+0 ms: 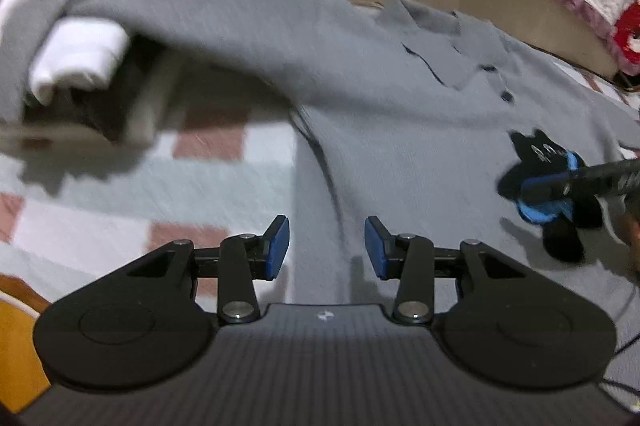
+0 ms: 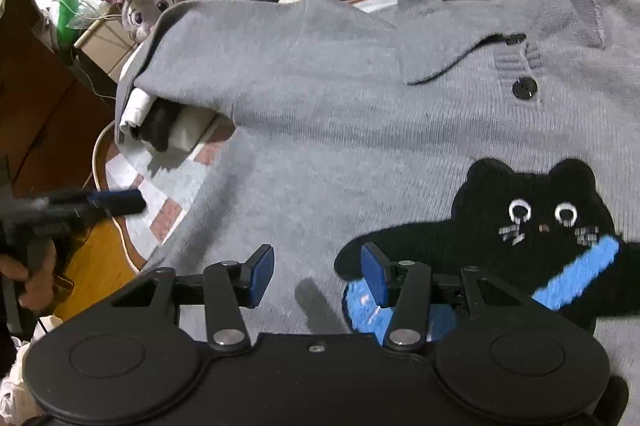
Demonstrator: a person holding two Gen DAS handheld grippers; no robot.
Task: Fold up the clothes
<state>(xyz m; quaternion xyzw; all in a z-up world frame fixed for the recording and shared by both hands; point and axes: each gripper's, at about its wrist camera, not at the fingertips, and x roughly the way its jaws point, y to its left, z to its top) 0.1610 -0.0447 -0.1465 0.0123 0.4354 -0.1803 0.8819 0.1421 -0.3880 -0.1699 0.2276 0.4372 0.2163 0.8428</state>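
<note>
On checked cloth, gray sweater, collar far

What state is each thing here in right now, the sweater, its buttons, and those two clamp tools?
Sweater: spread front-up, one sleeve draped over folded clothes.
Collar: lying flat.
Buttons: fastened.
Left gripper: jaws open, empty.
Right gripper: jaws open, empty, above the sweater.
Folded clothes: stacked.

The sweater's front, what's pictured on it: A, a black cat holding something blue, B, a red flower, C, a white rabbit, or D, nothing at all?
A: the right wrist view shows a black cat with white eyes and whiskers on the grey sweater, a blue strip across its body.
</note>
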